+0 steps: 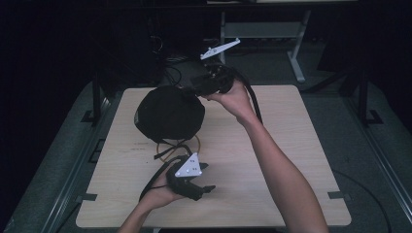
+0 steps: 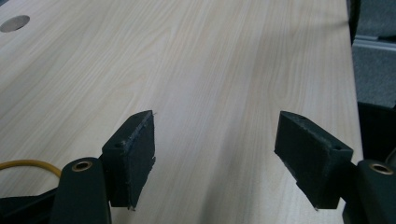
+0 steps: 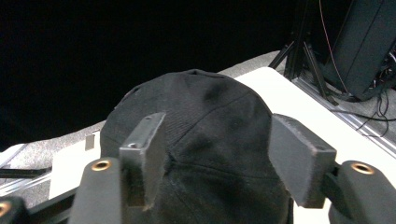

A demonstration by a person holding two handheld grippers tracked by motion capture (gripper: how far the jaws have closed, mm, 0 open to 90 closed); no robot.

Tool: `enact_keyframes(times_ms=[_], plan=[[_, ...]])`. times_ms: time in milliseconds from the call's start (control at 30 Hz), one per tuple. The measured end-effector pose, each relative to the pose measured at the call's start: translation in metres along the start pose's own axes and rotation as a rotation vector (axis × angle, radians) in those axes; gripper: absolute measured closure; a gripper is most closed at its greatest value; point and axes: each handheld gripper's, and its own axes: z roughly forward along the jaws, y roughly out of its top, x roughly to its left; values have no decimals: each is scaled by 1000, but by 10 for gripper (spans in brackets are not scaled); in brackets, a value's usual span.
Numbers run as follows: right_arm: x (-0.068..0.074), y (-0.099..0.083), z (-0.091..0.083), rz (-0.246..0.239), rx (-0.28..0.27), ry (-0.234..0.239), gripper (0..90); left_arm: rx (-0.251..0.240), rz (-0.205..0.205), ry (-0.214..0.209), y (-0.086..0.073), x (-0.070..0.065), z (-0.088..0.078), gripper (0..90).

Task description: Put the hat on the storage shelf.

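Beside right gripper [image 1: 197, 87]: black cap [image 1: 169, 114]

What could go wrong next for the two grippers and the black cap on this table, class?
1. The right gripper has open jaws over the black cap; soft cloth may bunch or slip if they close on the crown.
2. The cap sits near the table's far left part; a push might slide it towards the edge.
3. The yellow cable loops beside the cap, near the left gripper; it could snag.
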Motion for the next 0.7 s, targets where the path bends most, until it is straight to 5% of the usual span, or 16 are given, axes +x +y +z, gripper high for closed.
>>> enact_keyframes(times_ms=[133, 700], plan=[[-2, -3, -5, 18, -4, 6, 347, -27, -14, -1, 1, 1, -3, 287], [-10, -18, -27, 38, 0, -31, 285, -4, -2, 2, 1, 0, 0, 286]])
